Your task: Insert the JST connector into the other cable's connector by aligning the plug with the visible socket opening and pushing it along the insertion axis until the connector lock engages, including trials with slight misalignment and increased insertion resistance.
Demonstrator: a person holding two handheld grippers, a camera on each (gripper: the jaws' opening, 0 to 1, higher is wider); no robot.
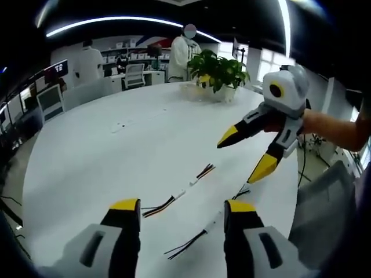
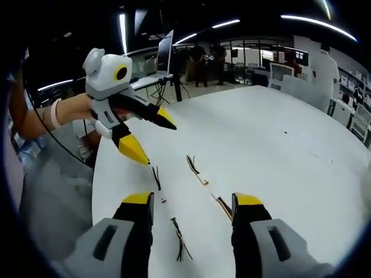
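Here the left gripper (image 1: 182, 208) has its jaws spread wide, nothing between them; two cables (image 1: 179, 196) with white connectors lie apart on the white table (image 1: 104, 150) just beyond its tips. Likewise the right gripper (image 2: 193, 201) is spread and unloaded above the same cables (image 2: 197, 171).

Each claw (image 1: 182, 215) (image 2: 193, 209) is grey-bodied with black jaws tipped yellow; a pale wristband (image 2: 56, 112) is worn.

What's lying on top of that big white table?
On the white table lie two cables with white connectors, with a potted plant at the far edge. Both grippers, left and right, hover open above them.
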